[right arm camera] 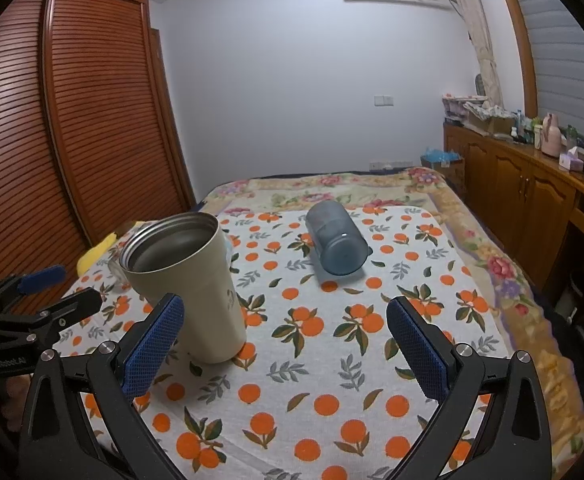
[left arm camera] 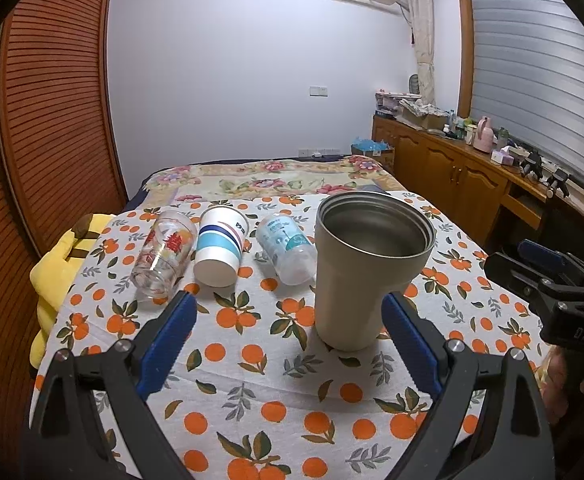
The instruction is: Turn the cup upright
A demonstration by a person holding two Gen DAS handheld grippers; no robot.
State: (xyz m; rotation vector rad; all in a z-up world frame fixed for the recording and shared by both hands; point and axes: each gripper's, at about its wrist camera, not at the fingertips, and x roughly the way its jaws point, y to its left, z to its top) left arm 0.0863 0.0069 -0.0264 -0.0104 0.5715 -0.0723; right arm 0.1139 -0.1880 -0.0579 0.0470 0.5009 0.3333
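Note:
A beige steel tumbler (left arm camera: pixel 356 280) stands upright on the orange-print cloth (left arm camera: pixel 252 360), mouth up; it also shows in the right wrist view (right arm camera: pixel 196 288). My left gripper (left arm camera: pixel 288 320) is open and empty, its right finger just beside the tumbler. My right gripper (right arm camera: pixel 286 328) is open and empty, its left finger in front of the tumbler's base. A clear printed glass (left arm camera: pixel 164 256), a blue-striped paper cup (left arm camera: pixel 220 248) and a pale blue plastic cup (left arm camera: pixel 288 248) lie on their sides behind. A dark blue cup (right arm camera: pixel 338 244) lies on its side ahead of the right gripper.
A yellow plush (left arm camera: pixel 60 272) lies at the cloth's left edge. A slatted wooden wardrobe (left arm camera: pixel 44 120) stands to the left. A wooden cabinet (left arm camera: pixel 452 168) with clutter runs along the right. A floral blanket (left arm camera: pixel 272 176) covers the bed beyond the cloth.

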